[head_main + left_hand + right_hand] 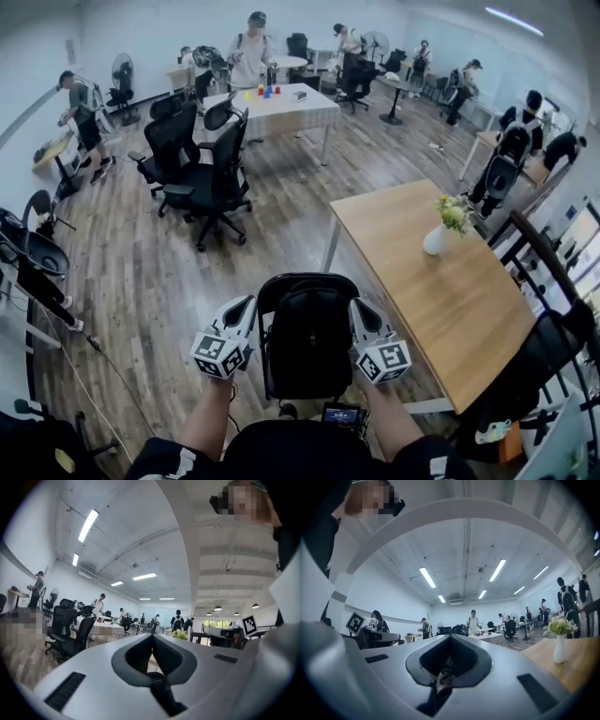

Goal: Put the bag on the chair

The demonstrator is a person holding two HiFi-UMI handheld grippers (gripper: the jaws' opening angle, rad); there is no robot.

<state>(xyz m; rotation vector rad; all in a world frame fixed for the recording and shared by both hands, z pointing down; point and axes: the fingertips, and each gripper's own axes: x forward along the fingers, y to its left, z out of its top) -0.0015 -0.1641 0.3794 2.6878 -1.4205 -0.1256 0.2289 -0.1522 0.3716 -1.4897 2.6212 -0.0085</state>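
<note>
Grip is applied to the bag from both sides. The left tongs are pressed together on a dark strap that hangs out below them. The right tongs are likewise pressed together on a scrap of dark strap or fabric. The black bag is hung between them, close in front of the person and clear of the floor, so it is not yet set on any chair. The two-sided hold is judged to be chosen so that the load is shared, the bag is kept upright and swinging is limited while it is carried. Both tongs are pointed roughly level into the room, which suits carrying rather than lowering.

To the right of the bag a wooden surface is seen, mostly bare. A white vase with yellow flowers stands toward its far edge. A cluster of black office chairs is placed well apart from the bag, across the plank floor. Which chair is meant cannot be told. Beyond them a cloth-covered table with small coloured things on it is set, several people are occupied along the walls, and the ceiling is lit by strip lamps.
</note>
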